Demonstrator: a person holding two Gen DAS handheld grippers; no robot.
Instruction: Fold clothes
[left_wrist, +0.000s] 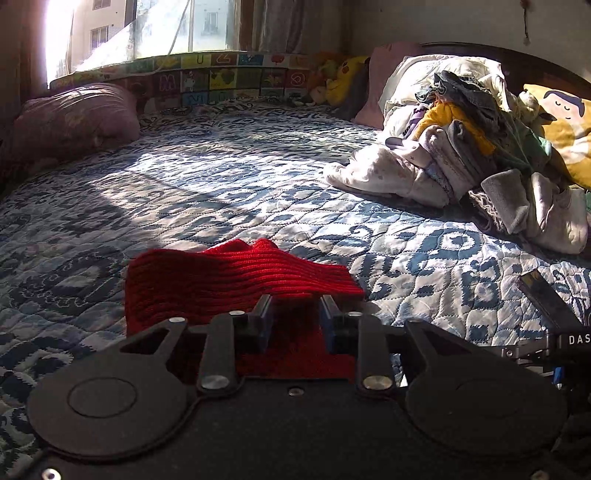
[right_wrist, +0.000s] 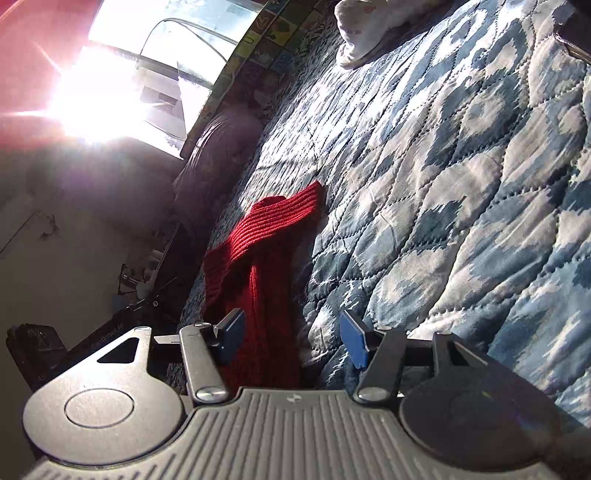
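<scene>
A red ribbed knit garment (left_wrist: 229, 280) lies partly folded on the blue and white quilt (left_wrist: 221, 177), near the bed's front edge. My left gripper (left_wrist: 295, 306) is open, low over the garment's near part, and red cloth shows in the gap between its blue pads. In the right wrist view, which is rolled sideways, the same red garment (right_wrist: 266, 236) stretches away from my right gripper (right_wrist: 291, 332). That gripper is wide open, with the cloth's near end lying between the fingers, closer to the left pad (right_wrist: 231, 332). Neither gripper visibly pinches the cloth.
A heap of mixed clothes (left_wrist: 480, 147) sits at the right of the bed against white bedding. A pink pillow (left_wrist: 74, 118) lies at the far left, below an alphabet-print bumper (left_wrist: 221, 77) and plush toys (left_wrist: 340, 81). The right gripper's dark body (left_wrist: 554, 314) shows at the right edge.
</scene>
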